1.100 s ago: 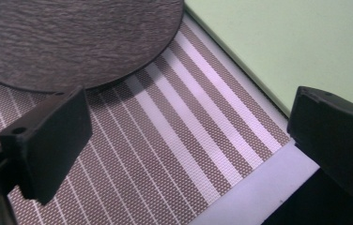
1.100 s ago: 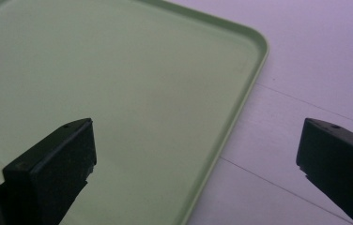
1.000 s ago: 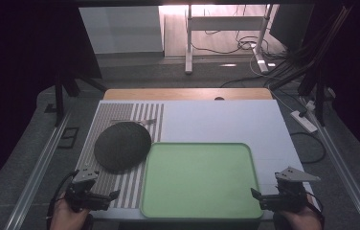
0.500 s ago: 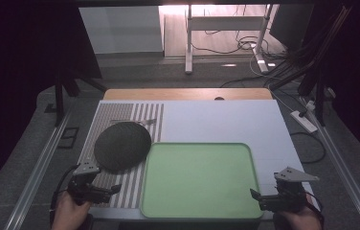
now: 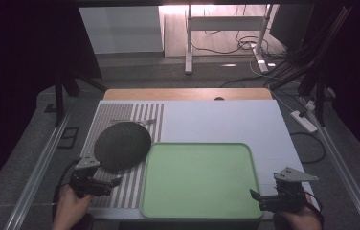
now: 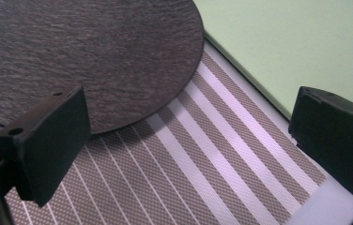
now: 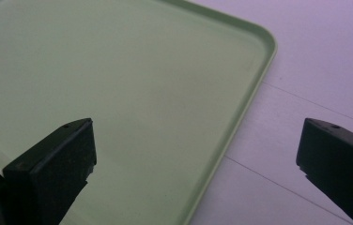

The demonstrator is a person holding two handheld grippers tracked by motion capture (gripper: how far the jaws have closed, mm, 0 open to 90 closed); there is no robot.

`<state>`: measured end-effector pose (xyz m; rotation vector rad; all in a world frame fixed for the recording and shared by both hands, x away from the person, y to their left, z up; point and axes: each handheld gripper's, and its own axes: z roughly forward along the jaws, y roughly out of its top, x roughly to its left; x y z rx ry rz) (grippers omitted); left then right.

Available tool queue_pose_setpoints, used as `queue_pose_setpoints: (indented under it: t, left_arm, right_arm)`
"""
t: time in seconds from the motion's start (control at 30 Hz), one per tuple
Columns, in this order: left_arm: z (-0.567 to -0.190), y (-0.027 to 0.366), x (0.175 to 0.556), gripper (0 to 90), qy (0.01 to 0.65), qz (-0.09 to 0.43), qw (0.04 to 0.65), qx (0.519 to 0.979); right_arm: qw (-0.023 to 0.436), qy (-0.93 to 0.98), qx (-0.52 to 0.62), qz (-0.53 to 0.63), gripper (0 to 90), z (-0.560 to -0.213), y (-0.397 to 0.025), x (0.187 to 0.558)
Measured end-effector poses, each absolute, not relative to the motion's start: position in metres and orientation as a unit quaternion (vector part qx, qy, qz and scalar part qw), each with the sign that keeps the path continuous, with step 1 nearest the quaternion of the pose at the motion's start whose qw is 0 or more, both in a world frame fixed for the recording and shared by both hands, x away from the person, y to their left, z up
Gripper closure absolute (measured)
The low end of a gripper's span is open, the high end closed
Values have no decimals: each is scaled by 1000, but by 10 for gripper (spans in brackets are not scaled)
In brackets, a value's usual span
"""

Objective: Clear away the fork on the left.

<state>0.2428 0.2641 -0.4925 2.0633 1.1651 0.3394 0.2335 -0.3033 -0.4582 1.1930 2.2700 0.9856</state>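
Note:
A dark round slate plate [image 5: 122, 145] lies on a striped grey-and-white mat [image 5: 125, 115], its right edge close to a pale green tray [image 5: 197, 179] that holds nothing. My left gripper [image 5: 113, 181] is open just in front of the plate's near edge, over the stripes. In the left gripper view the plate [image 6: 85, 51] lies past the open gripper [image 6: 188, 145], with the tray's [image 6: 296, 42] edge at the right. My right gripper [image 5: 254, 195] is open at the tray's near right corner. In the right gripper view the open gripper [image 7: 195, 164] straddles the tray's [image 7: 118, 84] right rim.
The white tabletop [image 5: 226, 120] stretches behind and to the right of the tray. A wooden strip [image 5: 187, 93] runs along the far edge. Cables and a power strip [image 5: 302, 120] lie on the floor at the right, with metal rails along both sides.
My left gripper has moved a little forward and right, closer to the plate's near edge. The right gripper has hardly shifted.

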Motion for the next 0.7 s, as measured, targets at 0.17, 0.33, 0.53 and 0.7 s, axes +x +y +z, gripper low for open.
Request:
queue_pose_setpoints:
  t: [0.17,0.33,0.53,0.7]
  left_arm:
    - [-493,268,250,2,461,131,372,795]
    - [-494,266,260,0,466,126,361,798]
    - [-496,263,276,0,471,119,359,797]
    - [-496,263,291,0,476,115,357,795]
  right_arm:
    - [195,811,426,351,0,-458,-303,234]
    - [195,811,426,350,0,-458,-303,234]
    - [195,811,427,349,0,-459,-303,234]
    - [194,812,427,347,0,-459,-303,234]
